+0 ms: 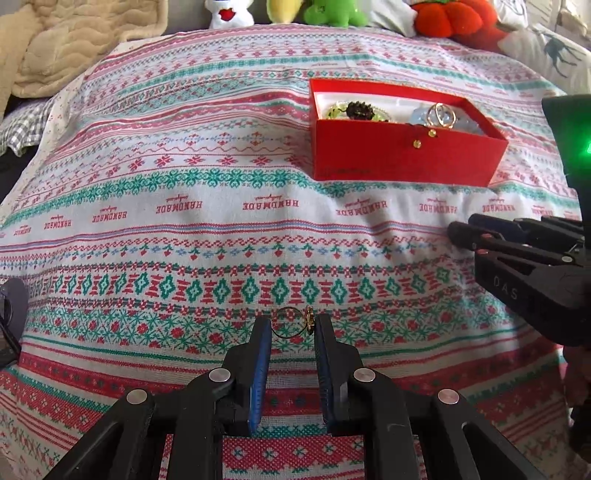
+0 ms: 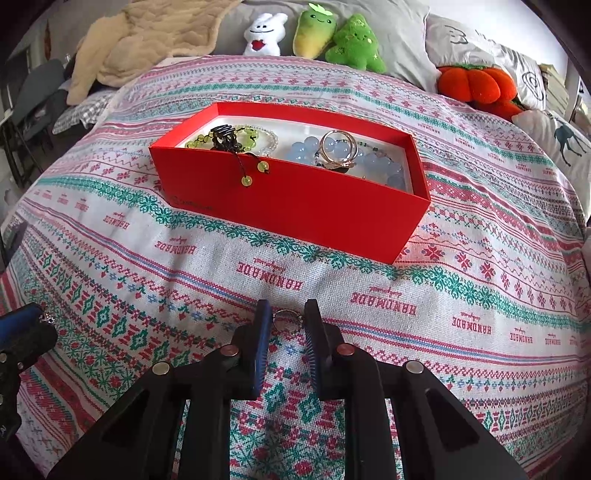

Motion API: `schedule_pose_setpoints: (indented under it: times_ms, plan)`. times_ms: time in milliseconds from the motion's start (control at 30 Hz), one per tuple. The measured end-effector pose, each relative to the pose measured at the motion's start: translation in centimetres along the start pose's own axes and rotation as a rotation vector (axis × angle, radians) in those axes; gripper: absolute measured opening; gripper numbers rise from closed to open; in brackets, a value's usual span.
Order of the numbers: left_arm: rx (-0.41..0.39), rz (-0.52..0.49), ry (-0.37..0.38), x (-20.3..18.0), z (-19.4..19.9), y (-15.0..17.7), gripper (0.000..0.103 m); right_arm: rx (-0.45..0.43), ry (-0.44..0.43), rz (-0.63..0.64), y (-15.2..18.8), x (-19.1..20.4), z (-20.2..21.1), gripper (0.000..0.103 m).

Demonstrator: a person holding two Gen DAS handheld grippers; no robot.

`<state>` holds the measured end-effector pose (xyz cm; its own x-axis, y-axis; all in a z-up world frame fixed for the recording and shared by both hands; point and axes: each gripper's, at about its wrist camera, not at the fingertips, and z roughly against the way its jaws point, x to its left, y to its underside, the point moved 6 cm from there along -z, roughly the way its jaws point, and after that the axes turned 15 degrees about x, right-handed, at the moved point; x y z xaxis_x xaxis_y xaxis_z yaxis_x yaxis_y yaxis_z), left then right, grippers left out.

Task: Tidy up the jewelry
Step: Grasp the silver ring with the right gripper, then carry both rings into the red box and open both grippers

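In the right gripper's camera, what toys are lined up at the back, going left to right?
White bunny → yellow-green carrot plush → green tree plush → orange pumpkin plush.

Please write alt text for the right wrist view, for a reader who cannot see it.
The right gripper pinches a small silver ring over a patterned cloth. Beyond it sits an open red box holding bead bracelets and rings.

Daylit bed (image 2: 480, 258) — patterned cloth, plush toys (image 2: 317, 33), beige blanket (image 2: 147, 40) behind.
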<state>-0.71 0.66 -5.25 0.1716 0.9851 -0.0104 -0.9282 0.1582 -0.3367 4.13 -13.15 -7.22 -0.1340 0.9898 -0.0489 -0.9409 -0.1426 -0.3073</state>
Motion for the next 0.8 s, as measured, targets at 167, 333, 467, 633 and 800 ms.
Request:
schedule_pose_setpoints:
  times_ms: [167,333,467,633,800]
  plan:
    - [-0.020,-0.014,-0.004,-0.2,0.7,-0.1,0.018,0.009,0.000,-0.013,0.7,-0.3,0.5,0.020]
    - [-0.039,-0.025,0.014,0.2,0.9,-0.8,0.018,0.013,-0.008,-0.035,0.9,-1.0,1.2,0.020]
    - [-0.049,-0.024,0.050,0.4,0.8,-1.9,0.018,0.004,-0.029,-0.034,0.9,-1.3,2.2,0.020]
    - [-0.076,-0.031,0.083,0.3,1.0,-3.4,0.018,-0.010,-0.071,-0.029,0.5,-1.9,3.9,0.020]
    - [-0.104,0.004,0.139,0.6,1.6,-5.2,0.018,-0.030,-0.107,-0.029,-0.6,-2.8,5.7,0.020]
